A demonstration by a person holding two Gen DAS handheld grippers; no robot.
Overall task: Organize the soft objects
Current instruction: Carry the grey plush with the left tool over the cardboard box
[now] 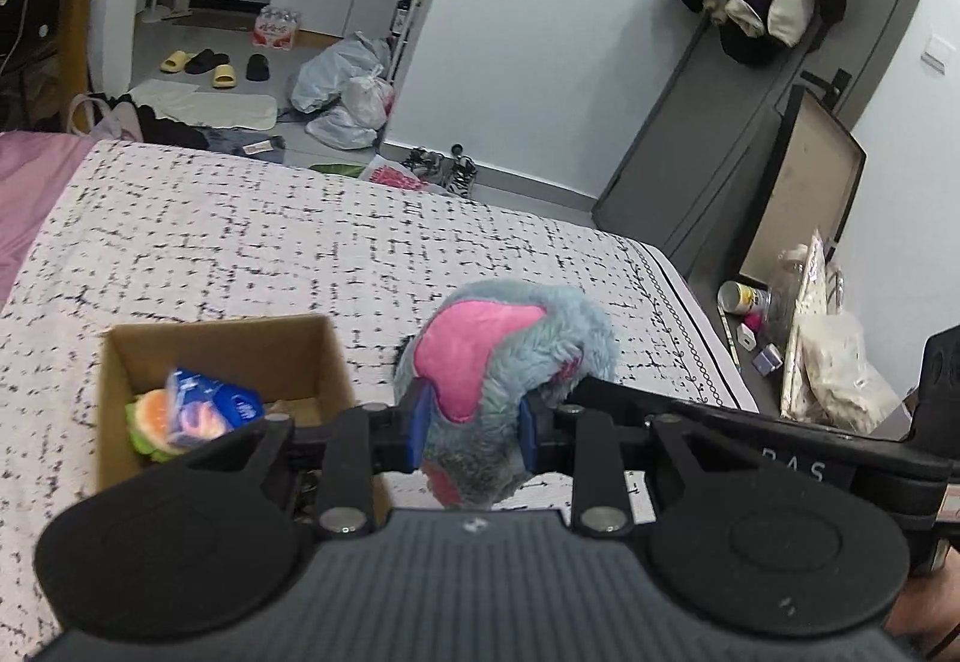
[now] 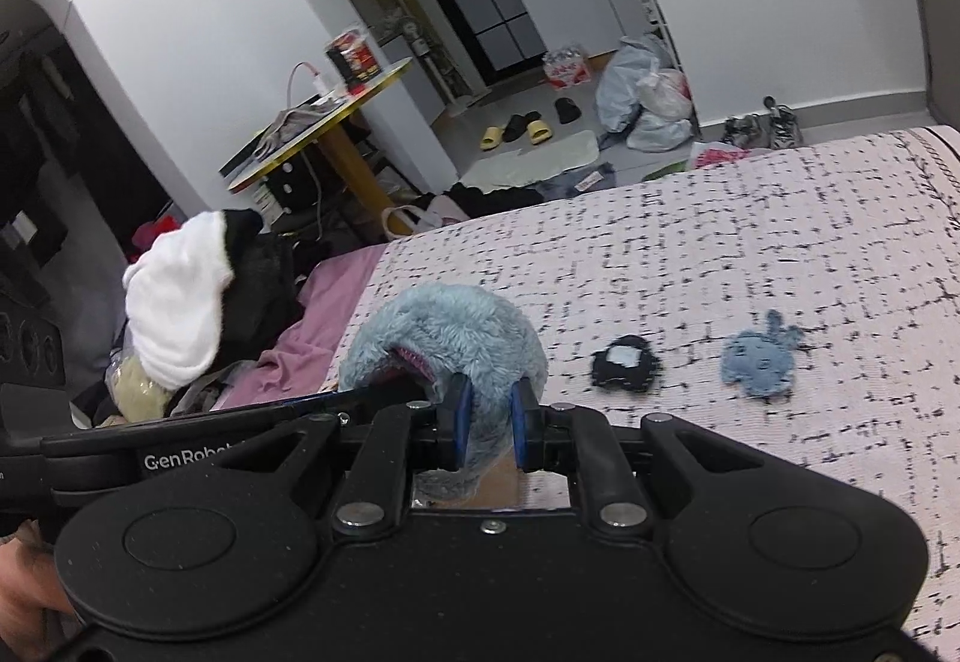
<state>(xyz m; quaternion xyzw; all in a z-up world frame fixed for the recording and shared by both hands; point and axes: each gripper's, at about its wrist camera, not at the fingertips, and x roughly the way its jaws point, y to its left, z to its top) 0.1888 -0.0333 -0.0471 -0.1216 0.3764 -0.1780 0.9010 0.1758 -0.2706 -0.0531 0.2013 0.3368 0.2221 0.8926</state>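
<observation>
A fluffy blue plush toy (image 1: 510, 362) with a pink patch hangs above the bed, held from both sides. My left gripper (image 1: 474, 425) is shut on it, its blue pads pressed into the fur. In the right wrist view my right gripper (image 2: 487, 413) is shut on another part of the same blue plush toy (image 2: 447, 329). A cardboard box (image 1: 300, 350) sits on the bed just left of the left gripper, holding a plush burger (image 1: 157, 419) and a blue packet (image 1: 210, 401). On the bed lie a small black plush (image 2: 624, 365) and a flat blue plush (image 2: 759, 356).
The bed has a white cover with black flecks (image 1: 270, 242) and a pink sheet (image 2: 312, 326) beside a clothes pile (image 2: 180, 302). Past the bed's edge are plastic bags (image 1: 348, 92), slippers (image 1: 204, 62), a yellow-rimmed table (image 2: 324, 122), and a cluttered nightstand (image 1: 780, 326).
</observation>
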